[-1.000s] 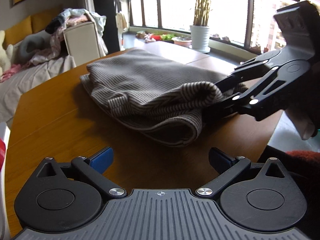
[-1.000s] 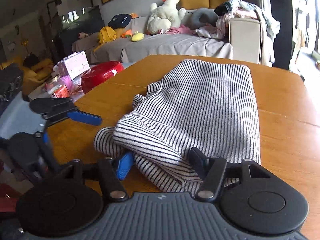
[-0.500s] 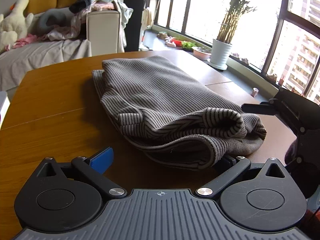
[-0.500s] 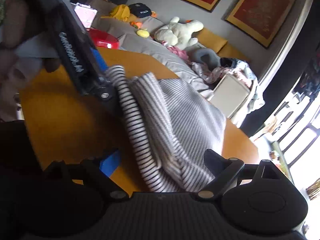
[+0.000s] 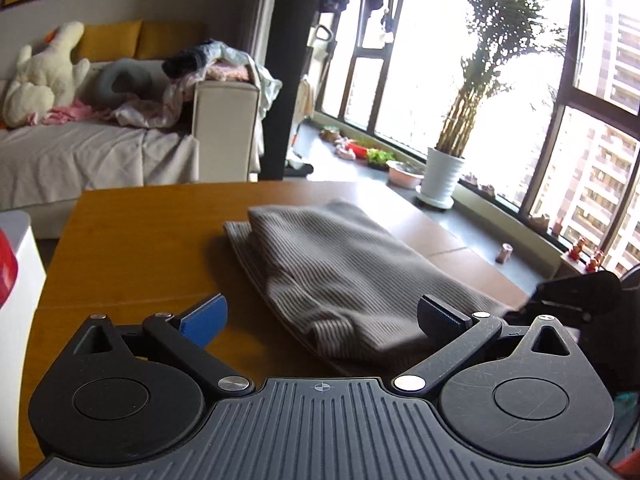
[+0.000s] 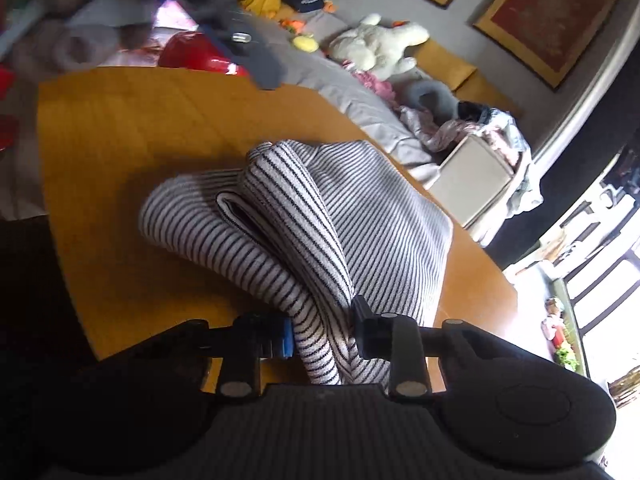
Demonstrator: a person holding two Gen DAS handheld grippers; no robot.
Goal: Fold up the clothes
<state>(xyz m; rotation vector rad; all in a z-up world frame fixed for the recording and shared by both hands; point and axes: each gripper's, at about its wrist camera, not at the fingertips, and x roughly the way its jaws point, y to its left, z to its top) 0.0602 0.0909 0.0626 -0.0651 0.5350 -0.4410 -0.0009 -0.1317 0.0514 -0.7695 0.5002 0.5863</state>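
Since a second ago: right gripper [image 6: 322,334] went from sitting wide around the striped sweater [image 6: 320,216] to pinched on it, and it's tipped over sideways now. Left gripper [image 5: 320,318] backed off and lifted, so the sweater looks lower and further away in its view.
Right jaws: closed down tight on a bunched roll of the near edge, fabric squeezed between the blue pad and the black one.
Left jaws: spread wide, holding nothing, hanging above the near end of the sweater.
Why held like that: my guess is the right one has the end so it can carry it over for another fold, and the left is just staying clear.
Sweater: on the wooden table [image 6: 132,136], already folded into a thick long bundle, grey-white with thin dark stripes, soft ribbed knit, near end rolled up and lumpy, far end flat.
Further back: couch [image 5: 100,152] with a plush toy [image 5: 44,76], potted plant [image 5: 442,174] by the window.
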